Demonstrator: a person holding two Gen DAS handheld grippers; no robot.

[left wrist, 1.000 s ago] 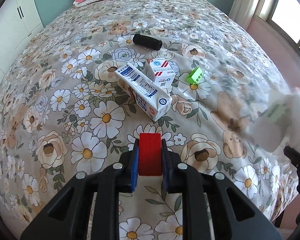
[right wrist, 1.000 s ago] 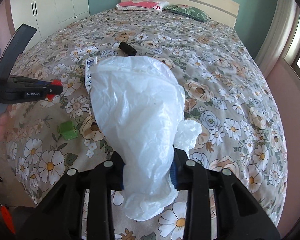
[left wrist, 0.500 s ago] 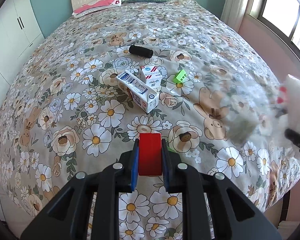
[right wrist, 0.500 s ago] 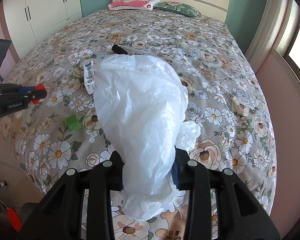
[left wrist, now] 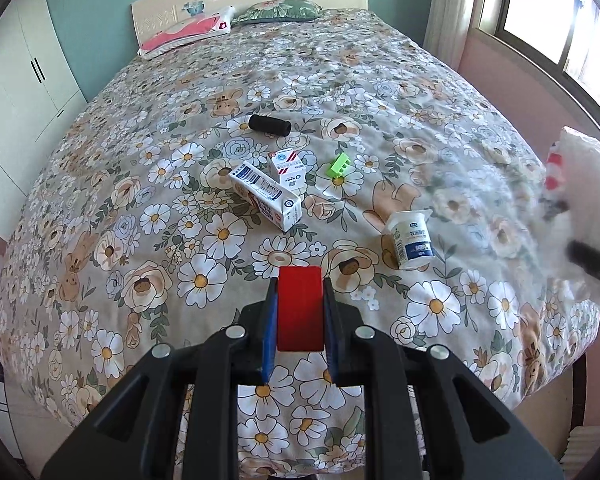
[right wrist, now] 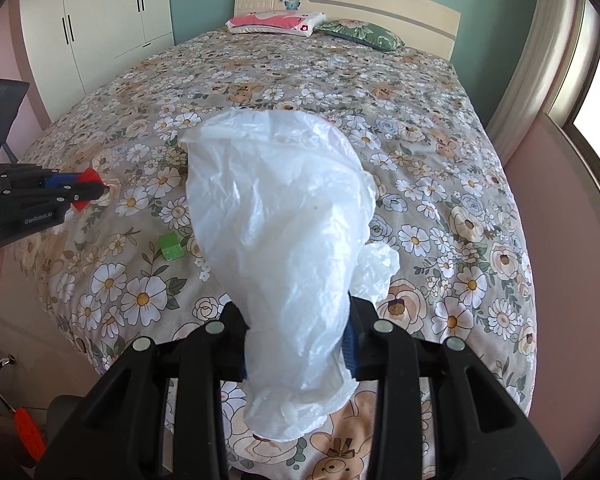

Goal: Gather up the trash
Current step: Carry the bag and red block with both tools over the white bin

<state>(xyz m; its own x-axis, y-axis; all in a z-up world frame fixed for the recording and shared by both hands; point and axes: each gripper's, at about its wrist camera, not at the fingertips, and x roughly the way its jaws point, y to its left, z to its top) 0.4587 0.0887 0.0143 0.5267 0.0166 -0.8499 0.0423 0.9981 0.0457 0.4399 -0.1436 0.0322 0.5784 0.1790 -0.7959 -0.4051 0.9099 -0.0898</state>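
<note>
Left gripper (left wrist: pixel 300 312) closed on red block (left wrist: pixel 300 308); white plastic bag (right wrist: pixel 284 248) clamped in right gripper (right wrist: pixel 296 344), seen toward right of block.

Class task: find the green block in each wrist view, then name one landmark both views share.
Left wrist view: green block lies centre, right of the small carton.
Right wrist view: green block lies lower left, beside the white bag.
Shared landmark: pink pillow at the headboard.
</note>
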